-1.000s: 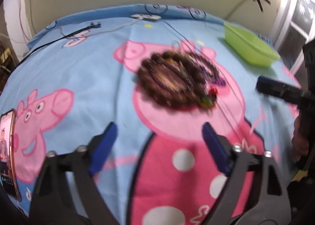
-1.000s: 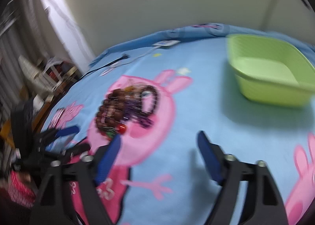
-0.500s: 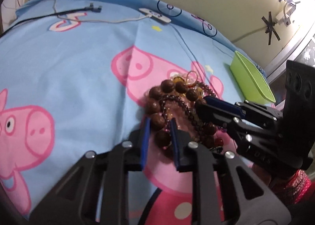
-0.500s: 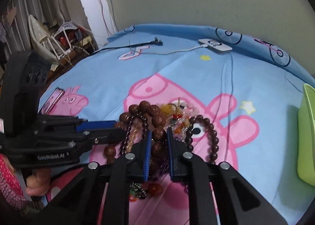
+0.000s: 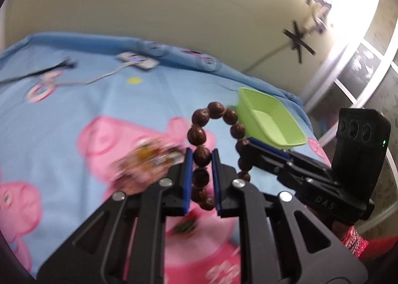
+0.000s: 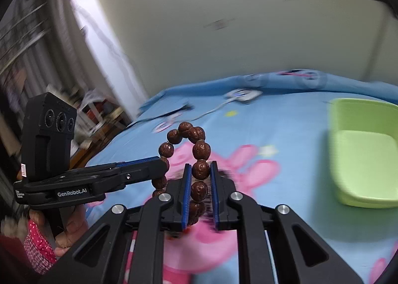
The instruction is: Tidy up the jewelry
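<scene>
So the left gripper [image 5: 201, 158] and right gripper [image 6: 201, 169] each pinch the brown bead bracelet [image 5: 215, 132], lifted short of the seemingly empty green tray [image 6: 363, 149], other jewelry [image 5: 146, 162] remaining unsorted.

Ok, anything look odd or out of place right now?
Yes: both grippers, left and right, are shut on the same brown bracelet, held in the air. The remaining jewelry sits heaped on the sheet; the green tray looks empty.
</scene>
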`<state>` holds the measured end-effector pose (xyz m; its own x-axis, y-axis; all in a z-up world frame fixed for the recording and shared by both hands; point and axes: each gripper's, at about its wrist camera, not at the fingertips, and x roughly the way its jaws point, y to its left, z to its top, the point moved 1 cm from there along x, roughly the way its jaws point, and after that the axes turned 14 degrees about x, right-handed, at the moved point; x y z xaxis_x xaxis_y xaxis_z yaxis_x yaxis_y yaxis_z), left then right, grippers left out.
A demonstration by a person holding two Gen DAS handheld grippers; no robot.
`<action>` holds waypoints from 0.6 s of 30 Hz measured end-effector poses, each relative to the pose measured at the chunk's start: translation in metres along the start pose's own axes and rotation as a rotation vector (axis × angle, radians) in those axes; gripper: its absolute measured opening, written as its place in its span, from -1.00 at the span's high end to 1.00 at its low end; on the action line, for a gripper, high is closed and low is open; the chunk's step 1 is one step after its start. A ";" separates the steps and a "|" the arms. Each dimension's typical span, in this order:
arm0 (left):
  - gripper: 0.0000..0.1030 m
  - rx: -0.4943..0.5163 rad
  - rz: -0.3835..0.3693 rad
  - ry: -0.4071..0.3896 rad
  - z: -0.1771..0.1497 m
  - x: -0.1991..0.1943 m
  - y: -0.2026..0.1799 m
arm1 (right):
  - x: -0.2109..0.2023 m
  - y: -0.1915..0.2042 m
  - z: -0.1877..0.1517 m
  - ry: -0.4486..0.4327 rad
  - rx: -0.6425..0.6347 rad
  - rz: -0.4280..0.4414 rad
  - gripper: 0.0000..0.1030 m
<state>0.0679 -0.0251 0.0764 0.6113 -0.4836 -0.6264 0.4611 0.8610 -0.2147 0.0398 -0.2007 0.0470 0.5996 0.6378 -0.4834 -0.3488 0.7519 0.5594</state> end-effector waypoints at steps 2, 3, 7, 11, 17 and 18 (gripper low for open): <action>0.74 0.050 -0.031 0.003 0.018 0.020 -0.022 | -0.021 -0.023 0.009 -0.055 0.034 -0.034 1.00; 0.74 0.074 -0.050 0.006 0.028 0.032 -0.035 | -0.033 -0.035 0.015 -0.086 0.057 -0.054 1.00; 0.74 0.150 -0.111 0.015 0.062 0.077 -0.081 | -0.071 -0.081 0.035 -0.184 0.146 -0.115 1.00; 0.74 0.193 -0.117 0.040 0.080 0.124 -0.114 | -0.088 -0.117 0.045 -0.242 0.204 -0.185 1.00; 0.73 0.189 -0.092 0.107 0.078 0.150 -0.117 | -0.105 -0.156 0.038 -0.322 0.351 -0.135 0.85; 0.73 0.179 -0.095 0.102 0.077 0.143 -0.113 | -0.113 -0.157 0.037 -0.342 0.344 -0.129 0.81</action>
<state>0.1528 -0.2033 0.0691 0.4958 -0.5349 -0.6841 0.6258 0.7663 -0.1456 0.0536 -0.3964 0.0387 0.8440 0.4091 -0.3468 -0.0335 0.6856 0.7272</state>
